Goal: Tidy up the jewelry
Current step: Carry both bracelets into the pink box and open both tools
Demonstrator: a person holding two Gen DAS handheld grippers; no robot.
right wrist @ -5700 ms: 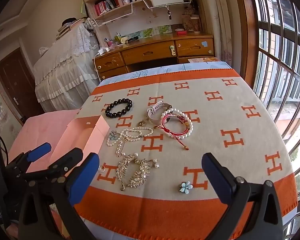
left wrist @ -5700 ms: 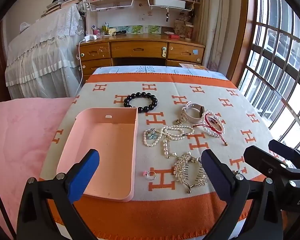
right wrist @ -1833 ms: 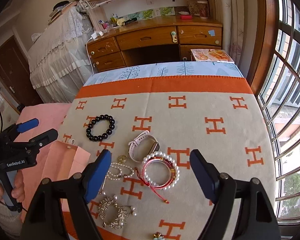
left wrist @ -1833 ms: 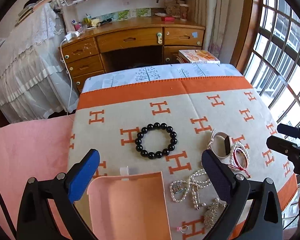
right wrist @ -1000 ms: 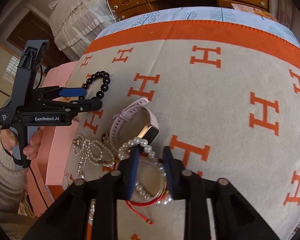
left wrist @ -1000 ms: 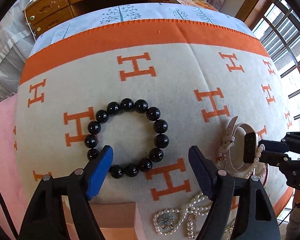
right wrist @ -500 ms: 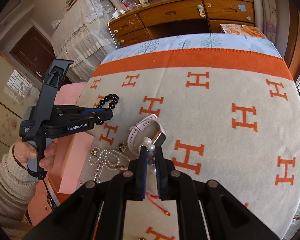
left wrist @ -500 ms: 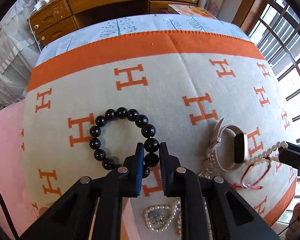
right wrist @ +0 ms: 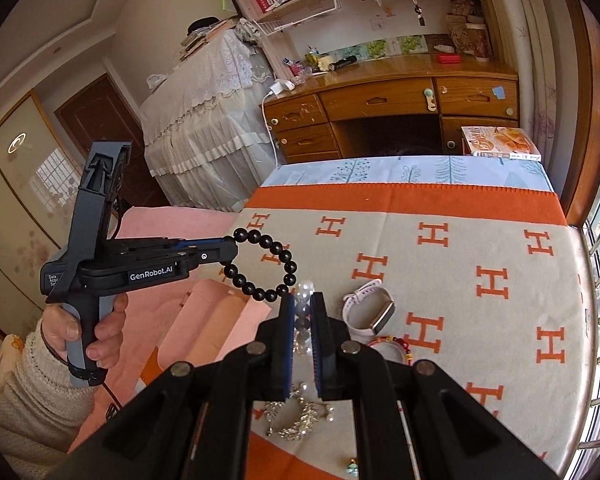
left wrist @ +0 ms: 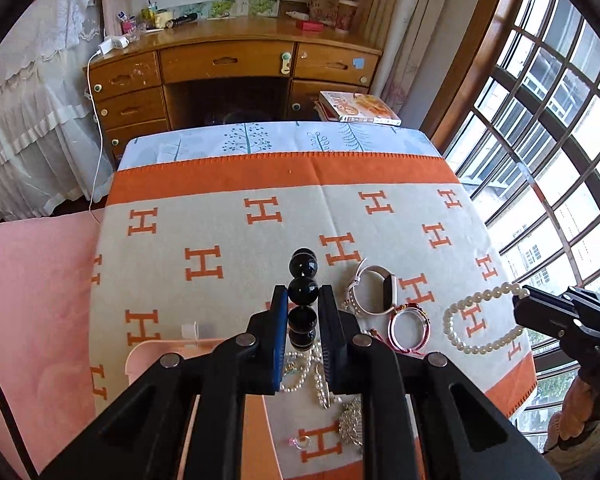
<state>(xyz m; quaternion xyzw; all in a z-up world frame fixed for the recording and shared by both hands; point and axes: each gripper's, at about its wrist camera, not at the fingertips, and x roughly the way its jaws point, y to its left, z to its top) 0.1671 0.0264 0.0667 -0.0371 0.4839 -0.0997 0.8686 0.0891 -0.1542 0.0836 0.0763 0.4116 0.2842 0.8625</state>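
Left tool (left wrist: 303,312): clenched on the black round-bead bracelet (left wrist: 303,292); beads stand in a column between its blue pads, the loop lifted clear of the cloth; from the right wrist view the same left tool (right wrist: 236,246) holds the black round-bead bracelet (right wrist: 262,266) as an open ring hanging above the far left corner of the tray.

Right tool (right wrist: 301,320): clenched on the white pearl-bead bracelet (right wrist: 303,312); pearls seen stacked between its pads; from the left wrist view the right tool (left wrist: 526,294) sits at the right edge of the scene, and the white pearl-bead bracelet (left wrist: 482,320) droops from its tip as a loop raised above the cloth.

Beige blanket with orange H pattern and orange border (left wrist: 220,240): covers the bench.

Pale pink rectangular plastic tray (right wrist: 220,320): on the blanket at the near left; only its far rim (left wrist: 160,350) shows in the left wrist view.

White-strapped wristwatch (left wrist: 374,290): lying on the blanket right of centre; just near of it, the red-cord and pearl bangle (left wrist: 408,330).

Tangled pearl necklace (left wrist: 308,376): near of the left tool's pads, partly hidden by them.

Silver rhinestone hair comb (right wrist: 296,420): at the near edge; small ring with pink stone (left wrist: 300,442) close by.

Wooden desk with drawers (left wrist: 228,68): far side, beyond the bench.
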